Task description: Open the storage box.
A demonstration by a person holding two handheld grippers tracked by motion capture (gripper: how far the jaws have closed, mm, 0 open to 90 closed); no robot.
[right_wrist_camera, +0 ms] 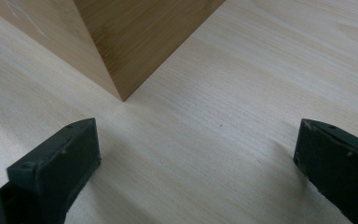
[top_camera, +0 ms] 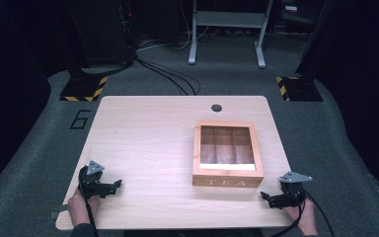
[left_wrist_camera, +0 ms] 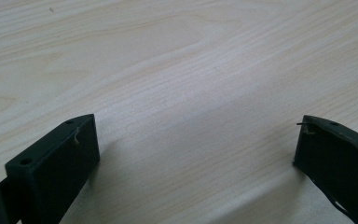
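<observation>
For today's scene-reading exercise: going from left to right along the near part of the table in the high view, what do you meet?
Left black gripper → light wooden glass-lidded box marked TEA → right black gripper.

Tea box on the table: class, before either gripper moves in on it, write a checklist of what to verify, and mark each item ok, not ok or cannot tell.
1. Tea box flat on the table, lid down: ok.
2. Left gripper open, nothing between its jaws: ok.
3. Right gripper open, nothing between its jaws: ok.
4. Right gripper faces a near corner of the box: ok.
5. Lid latched or free: cannot tell.
6. Compartments hold tea bags: cannot tell.
</observation>
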